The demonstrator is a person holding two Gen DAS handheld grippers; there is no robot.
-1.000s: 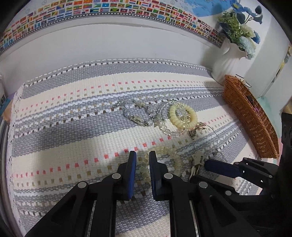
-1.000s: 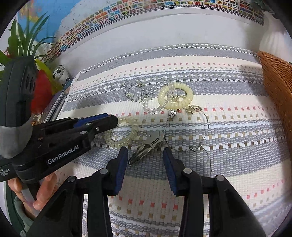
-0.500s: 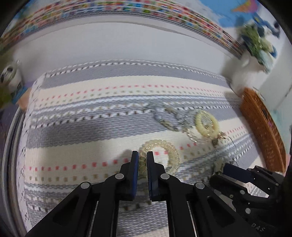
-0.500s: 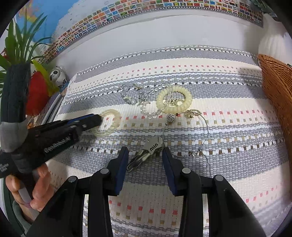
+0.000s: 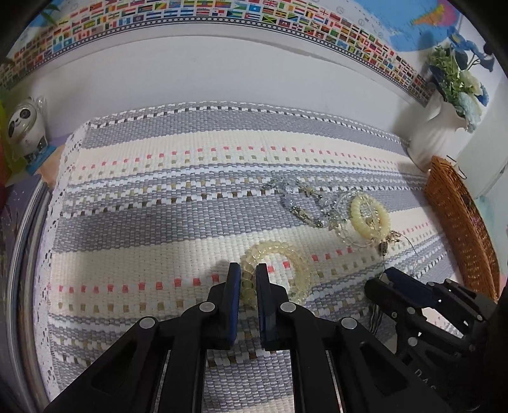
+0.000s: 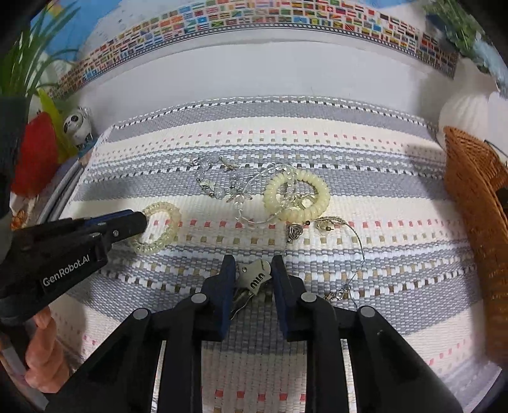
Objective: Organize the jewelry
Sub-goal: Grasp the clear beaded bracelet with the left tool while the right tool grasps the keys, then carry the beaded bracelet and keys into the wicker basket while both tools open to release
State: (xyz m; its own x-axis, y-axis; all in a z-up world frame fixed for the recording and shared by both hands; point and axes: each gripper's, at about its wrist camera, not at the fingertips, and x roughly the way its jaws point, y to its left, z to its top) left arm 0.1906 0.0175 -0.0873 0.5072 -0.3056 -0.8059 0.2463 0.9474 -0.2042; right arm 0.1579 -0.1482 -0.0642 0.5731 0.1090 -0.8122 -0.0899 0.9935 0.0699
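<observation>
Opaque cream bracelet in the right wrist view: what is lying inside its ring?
Inside the opaque cream bracelet, part of a clear crystal bead strand and a small metal charm lie on the woven mat. Whatever passes beneath the bracelet's own beads is covered.

Even, soft indoor light; strong fisheye bending at the edges.

Both views are bright and mostly sharp at centre, with black corners and the flag border [image 5: 222,12] bowed into an arc. The left tool [image 5: 244,279] casts a short soft shadow on the woven mat [image 5: 158,197]. The vase [image 6: 470,108] and plant [image 6: 457,28] at the right wrist view's rim look smeared. No harsh glare.
</observation>
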